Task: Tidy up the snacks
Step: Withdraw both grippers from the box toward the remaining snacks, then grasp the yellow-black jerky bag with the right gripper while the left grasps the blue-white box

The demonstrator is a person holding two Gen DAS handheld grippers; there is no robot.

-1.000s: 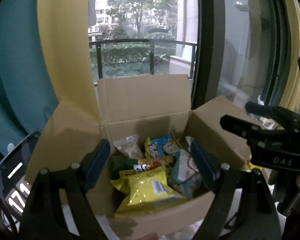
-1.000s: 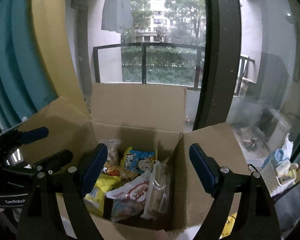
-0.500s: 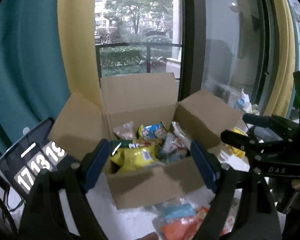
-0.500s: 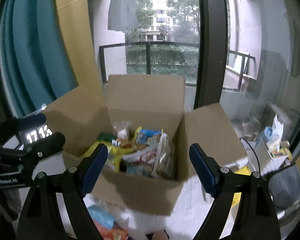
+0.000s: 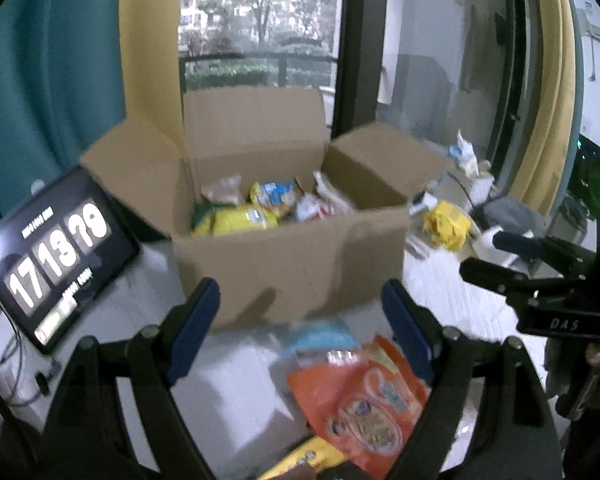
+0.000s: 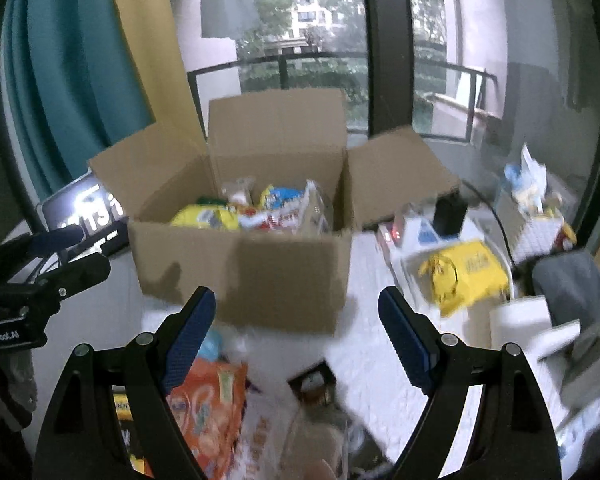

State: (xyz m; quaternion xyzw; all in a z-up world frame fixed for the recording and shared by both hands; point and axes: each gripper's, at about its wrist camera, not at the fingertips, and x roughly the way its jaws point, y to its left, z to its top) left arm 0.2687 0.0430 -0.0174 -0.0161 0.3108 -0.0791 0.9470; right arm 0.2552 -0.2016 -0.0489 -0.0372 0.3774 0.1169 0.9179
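Likely light, crinkly and slippery, the orange snack bag [image 5: 360,404] before the cardboard box [image 5: 292,256] wants an edge pinch; both grippers' jaws gape empty.

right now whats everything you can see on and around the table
cardboard box: one, brown, flaps open, table centre
snack packets in box: several, yellow, blue, red-white
orange packet: one, on table in front of box
blue packet: one, beside orange packet, blurred
clock tablet: one, black, left of box
yellow bag: one, right of box
white basket: one, far right
curtains: teal and yellow, left of window
left gripper: jaws open, empty
right gripper: jaws open, empty
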